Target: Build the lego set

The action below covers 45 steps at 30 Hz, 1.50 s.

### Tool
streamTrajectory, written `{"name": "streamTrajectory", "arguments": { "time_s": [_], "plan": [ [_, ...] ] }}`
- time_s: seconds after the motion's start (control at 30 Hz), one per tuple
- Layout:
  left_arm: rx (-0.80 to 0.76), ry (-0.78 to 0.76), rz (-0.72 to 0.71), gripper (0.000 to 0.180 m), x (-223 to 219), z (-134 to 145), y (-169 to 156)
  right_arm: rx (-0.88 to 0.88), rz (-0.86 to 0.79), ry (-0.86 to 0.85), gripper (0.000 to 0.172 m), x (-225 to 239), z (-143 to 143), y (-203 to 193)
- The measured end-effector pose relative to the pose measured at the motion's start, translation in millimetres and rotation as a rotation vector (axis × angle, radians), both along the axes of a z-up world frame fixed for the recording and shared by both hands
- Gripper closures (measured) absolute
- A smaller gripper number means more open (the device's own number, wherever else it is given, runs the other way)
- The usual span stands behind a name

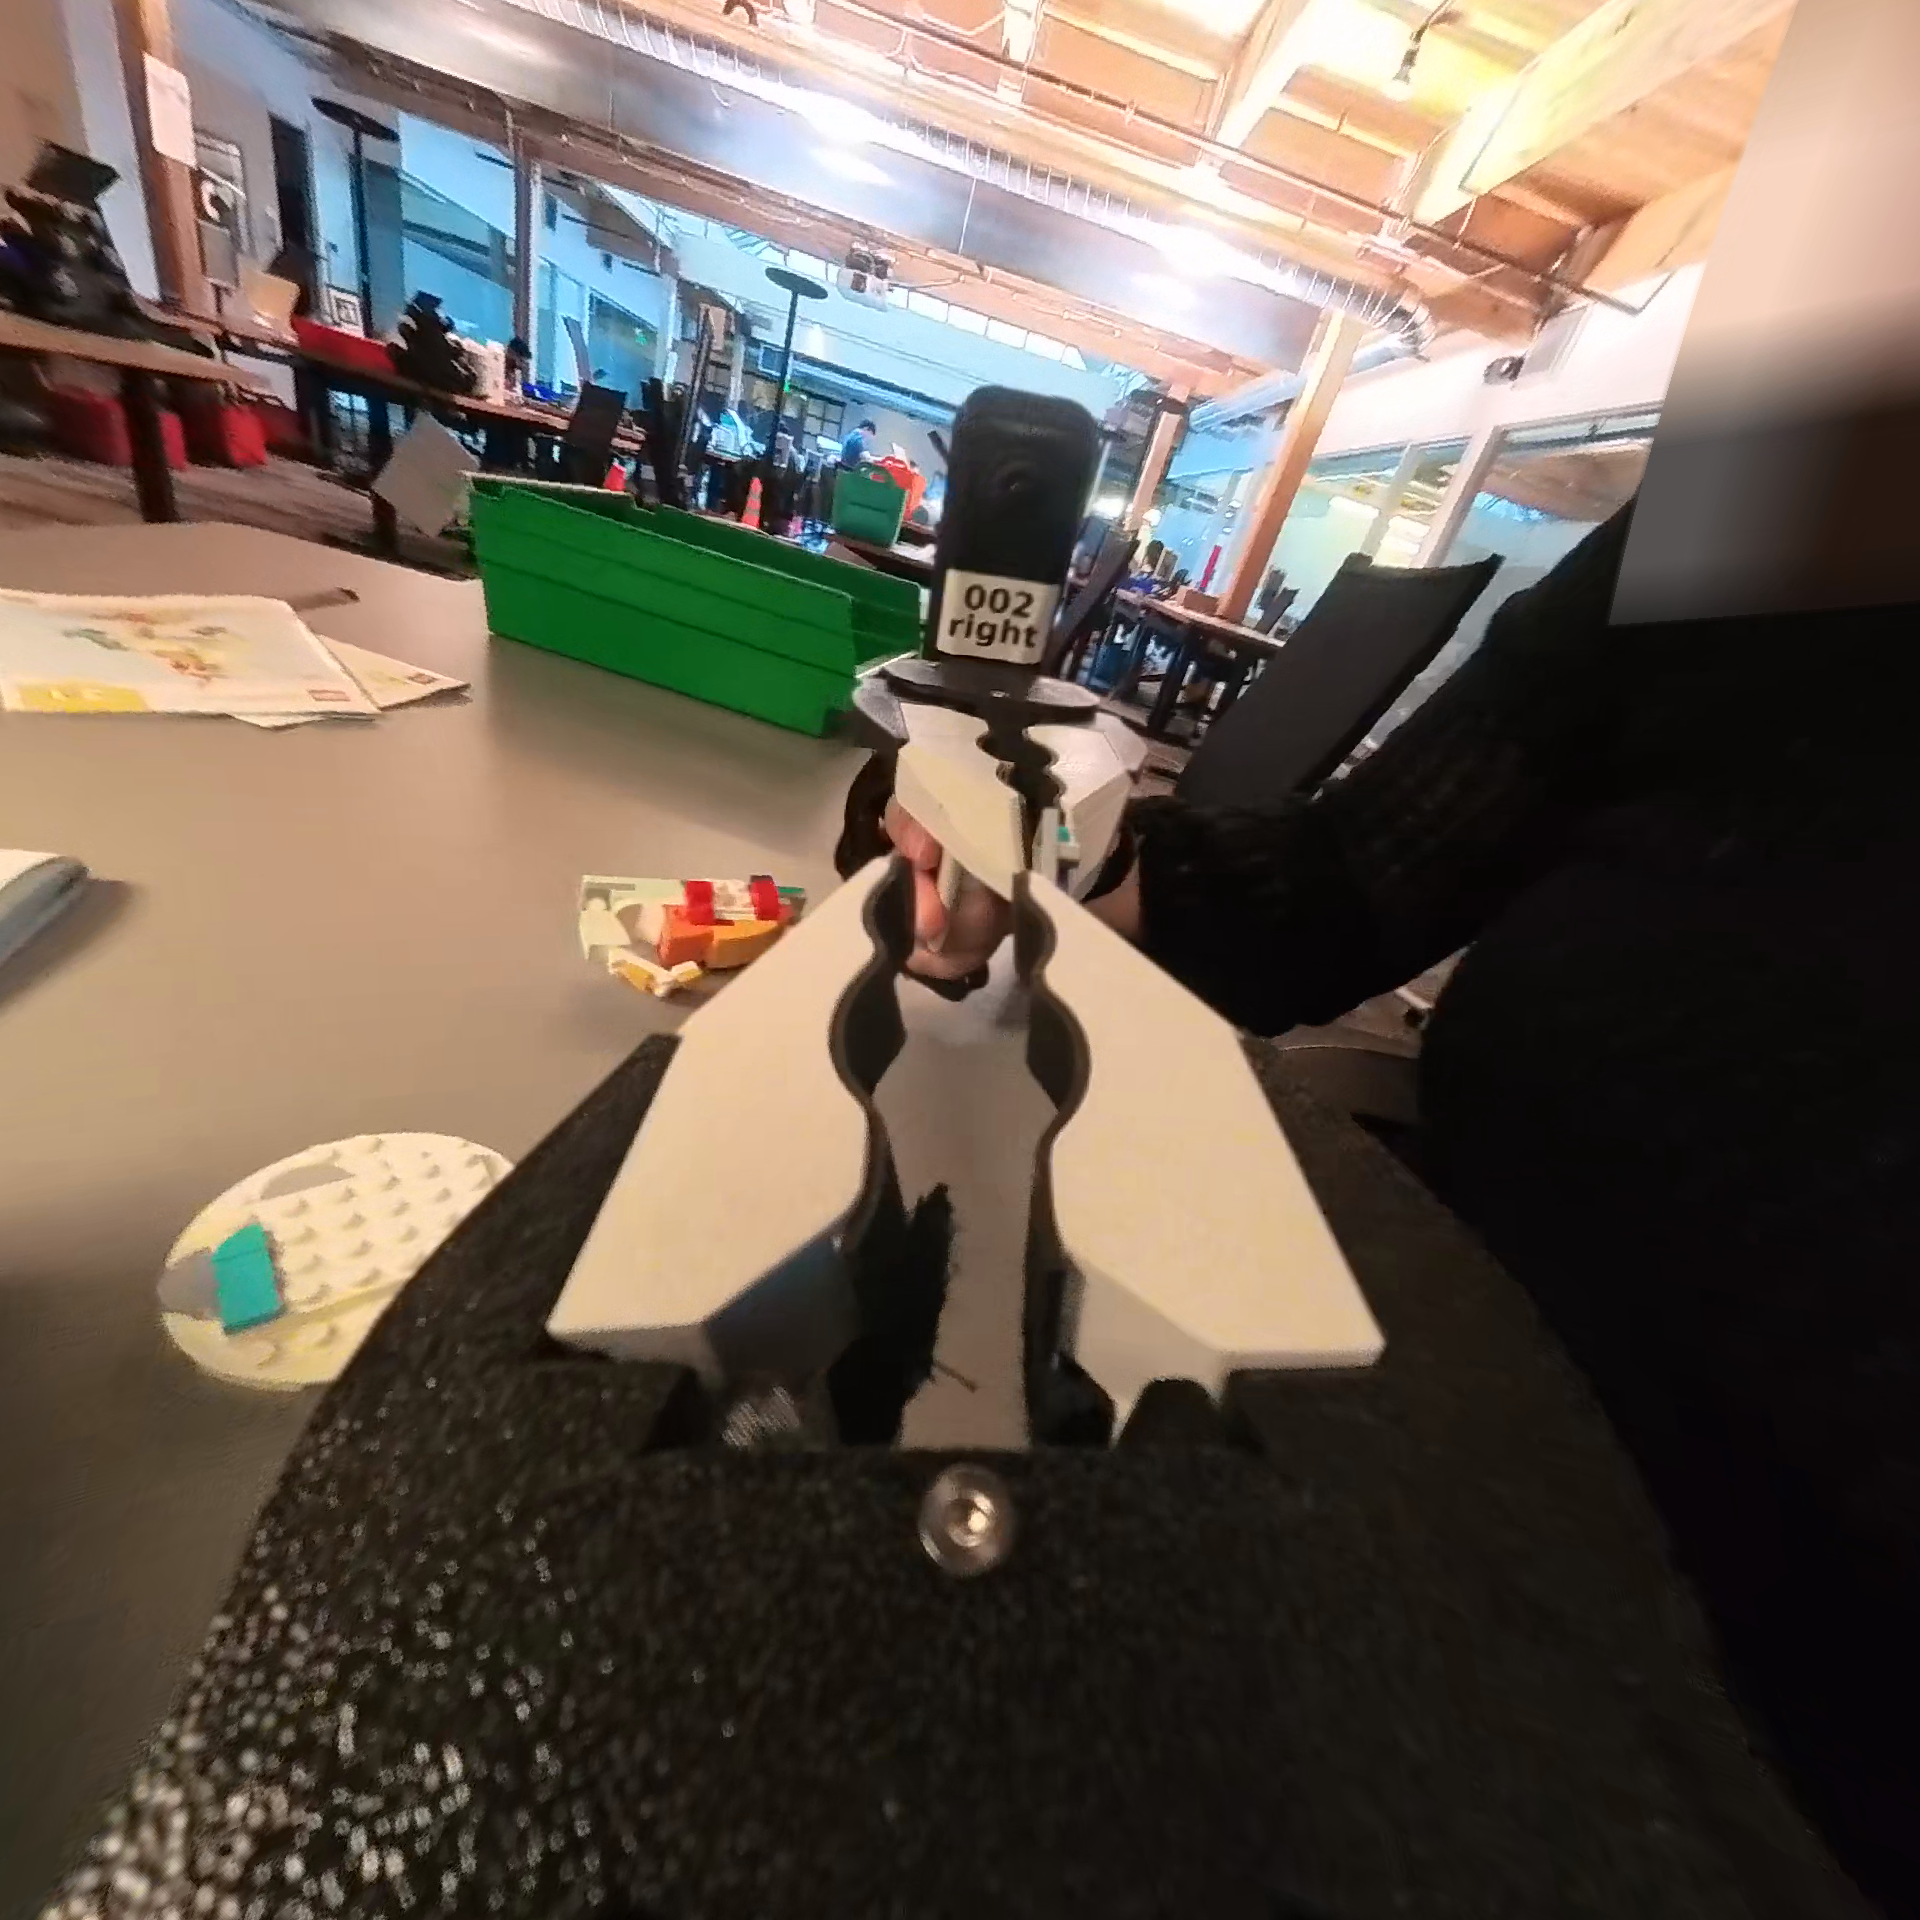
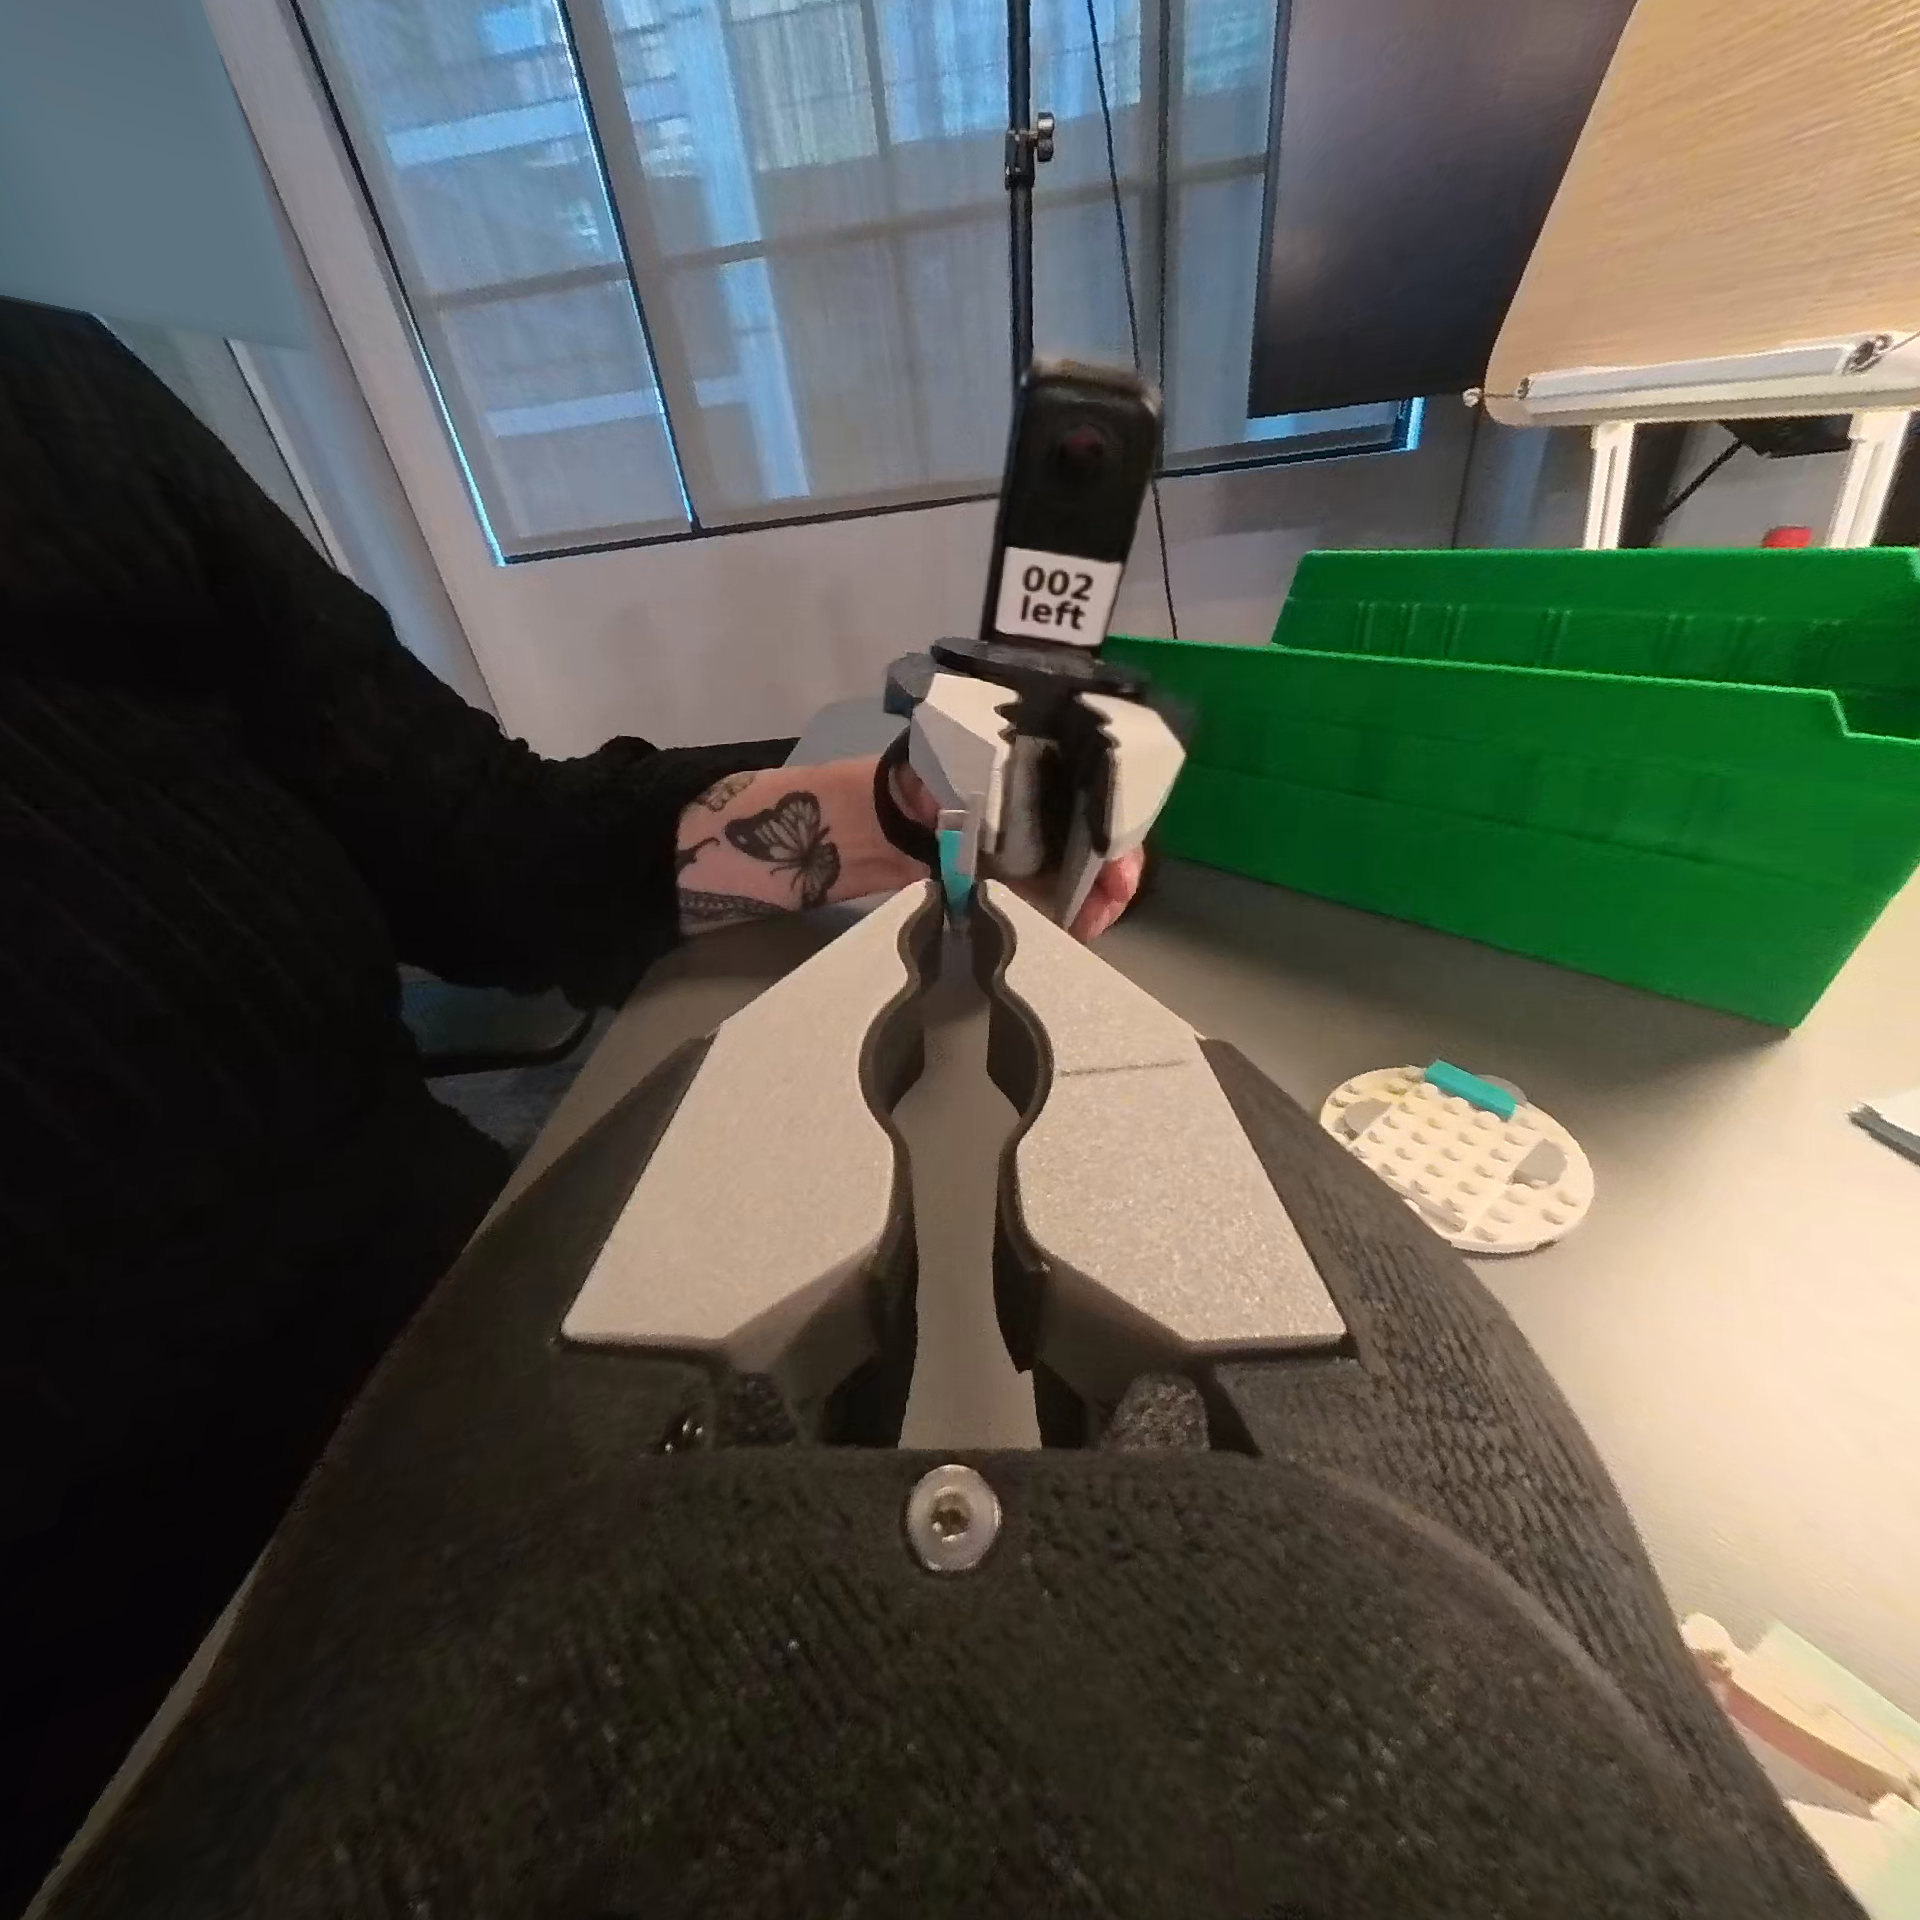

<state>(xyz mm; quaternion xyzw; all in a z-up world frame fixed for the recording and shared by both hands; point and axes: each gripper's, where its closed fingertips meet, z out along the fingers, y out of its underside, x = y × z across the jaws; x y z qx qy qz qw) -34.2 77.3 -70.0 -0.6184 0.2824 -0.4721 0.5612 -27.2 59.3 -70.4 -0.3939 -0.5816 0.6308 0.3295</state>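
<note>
Table: right jaws clamp teal-and-white piece (image 2: 957, 871).

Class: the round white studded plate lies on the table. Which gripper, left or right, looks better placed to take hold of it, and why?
Probably the left gripper: its jaws stand apart and hold nothing. The right gripper is shut on a small teal-and-white piece. The plate lies untouched.

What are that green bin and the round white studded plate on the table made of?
Green bin: probably moulded plastic, even colour, ribbed walls, slight sheen. Round white plate: seemingly hard plastic, like a toy building-brick baseplate, with rows of moulded studs and a teal piece clipped on.
</note>
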Motion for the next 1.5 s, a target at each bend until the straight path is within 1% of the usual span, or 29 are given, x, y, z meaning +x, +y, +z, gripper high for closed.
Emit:
{"name": "streamTrajectory", "arguments": {
  "time_s": [0.13, 0.23, 0.33, 0.4, 0.47, 0.53, 0.57, 0.63, 0.67, 0.7, 0.8, 0.87, 0.9, 0.97, 1.0, 1.1, 1.13, 1.2, 1.23, 1.27, 1.3, 1.37, 1.4, 1.43, 1.5],
  "plan": [
    [-0.020, -0.008, -0.019, 0.165, 0.1, -1.9, -1.2, 0.024, -0.002, -0.009, 0.169, -0.3, -1.9, -1.0],
    [-0.026, -0.001, 0.001, 0.157, -5.3, -4.5, 1.7, 0.054, -0.036, -0.012, 0.170, -1.8, -3.3, 2.9],
    [0.014, 0.087, 0.059, 0.149, -7.3, -14.7, 5.6, 0.154, -0.109, -0.026, 0.169, -4.5, -10.2, 12.3],
    [0.104, 0.137, 0.092, 0.149, -3.2, -13.5, 4.3, 0.291, -0.172, -0.035, 0.169, -6.5, -17.2, 18.1],
    [0.170, 0.245, 0.149, 0.154, -1.1, -20.4, 7.1, 0.490, -0.261, -0.034, 0.169, -8.9, -23.5, 25.9],
    [0.184, 0.314, 0.230, 0.158, -4.4, -25.8, 14.6, 0.737, -0.378, 0.001, 0.169, -10.7, -24.4, 36.7],
    [0.196, 0.327, 0.273, 0.155, -6.8, -25.2, 18.2, 0.854, -0.417, 0.022, 0.169, -10.8, -24.6, 39.2],
    [0.292, 0.381, 0.397, 0.153, -14.9, -19.1, 25.4, 1.022, -0.448, 0.050, 0.169, -11.7, -26.9, 38.8],
    [0.373, 0.439, 0.443, 0.152, -16.3, -16.7, 25.7, 1.075, -0.458, 0.059, 0.169, -12.3, -27.8, 38.6],
    [0.452, 0.518, 0.467, 0.154, -15.7, -17.2, 24.5, 1.118, -0.466, 0.066, 0.169, -12.7, -28.5, 38.8],
    [0.659, 0.799, 0.531, 0.157, -15.4, -26.6, 23.9, 1.205, -0.468, 0.065, 0.169, -13.5, -33.3, 40.4],
    [0.762, 0.965, 0.540, 0.153, -12.8, -35.3, 23.7, 1.244, -0.453, 0.065, 0.169, -13.9, -36.9, 38.9],
    [0.807, 1.027, 0.538, 0.149, -10.1, -38.6, 23.5, 1.260, -0.446, 0.063, 0.169, -14.3, -38.8, 37.9],
    [0.858, 1.134, 0.506, 0.147, -4.6, -48.9, 23.4, 1.293, -0.442, 0.059, 0.169, -15.3, -41.5, 37.2],
    [0.883, 1.175, 0.514, 0.150, -4.1, -51.0, 24.8, 1.308, -0.440, 0.056, 0.169, -15.6, -42.9, 37.3],
    [0.948, 1.268, 0.582, 0.175, -10.3, -48.0, 30.0, 1.333, -0.434, 0.035, 0.169, -16.3, -47.9, 38.8],
    [0.943, 1.279, 0.582, 0.176, -11.3, -49.2, 30.7, 1.334, -0.436, 0.031, 0.169, -16.6, -48.5, 39.2],
    [0.902, 1.260, 0.585, 0.176, -11.8, -49.8, 31.8, 1.293, -0.447, 0.020, 0.169, -17.0, -48.3, 40.4],
    [0.871, 1.241, 0.600, 0.176, -13.0, -48.3, 33.2, 1.224, -0.462, 0.013, 0.168, -17.3, -46.1, 41.4],
    [0.826, 1.227, 0.621, 0.176, -16.1, -47.9, 35.8, 1.099, -0.466, -0.007, 0.167, -17.8, -44.1, 41.6],
    [0.788, 1.208, 0.643, 0.176, -19.4, -47.2, 38.6, 0.920, -0.444, -0.052, 0.159, -18.3, -43.8, 40.1],
    [0.757, 1.153, 0.697, 0.176, -24.0, -41.1, 42.1, 0.507, -0.423, -0.135, 0.141, -20.9, -38.2, 43.4],
    [0.752, 1.117, 0.718, 0.176, -24.3, -37.1, 42.7, 0.342, -0.415, -0.150, 0.137, -21.4, -34.6, 47.1],
    [0.750, 1.081, 0.741, 0.176, -24.2, -33.0, 42.9, 0.210, -0.405, -0.153, 0.138, -21.2, -31.7, 50.3],
    [0.753, 1.028, 0.777, 0.176, -23.6, -25.4, 42.6, -0.020, -0.332, -0.146, 0.144, -19.8, -26.0, 48.2]
  ]
}}
